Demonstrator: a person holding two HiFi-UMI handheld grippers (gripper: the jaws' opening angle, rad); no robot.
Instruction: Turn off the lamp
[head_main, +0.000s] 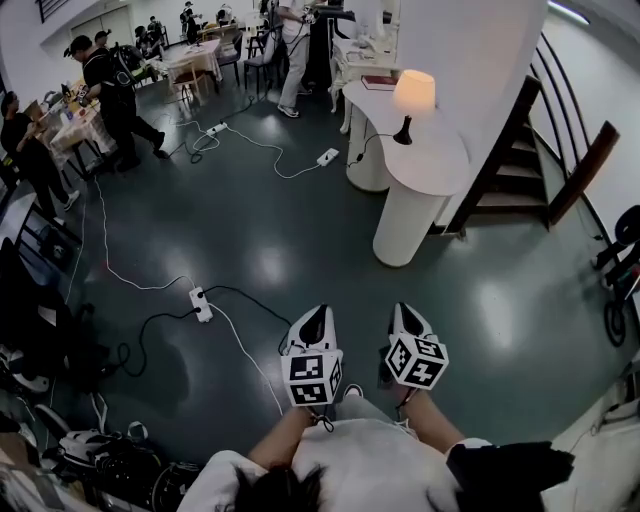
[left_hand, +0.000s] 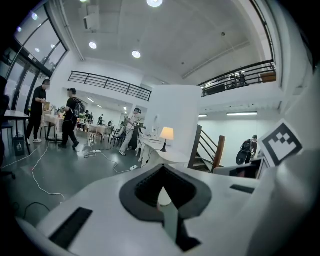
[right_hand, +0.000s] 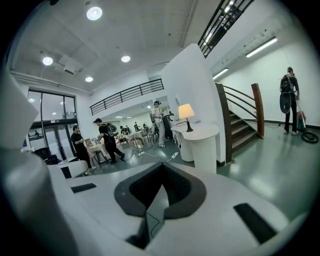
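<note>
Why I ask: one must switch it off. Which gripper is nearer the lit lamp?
Right, slightly. The right gripper lines up with the distant lamp; the left gripper sits beside it, offset leftward.

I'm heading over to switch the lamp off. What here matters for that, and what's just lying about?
For the job: lit lamp, white counter under it, left tongs, right tongs.
Lying about: floor power strip, red book, staircase.

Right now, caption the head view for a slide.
Shut, empty left tool and right tool; lit lamp on white counter ahead.
</note>
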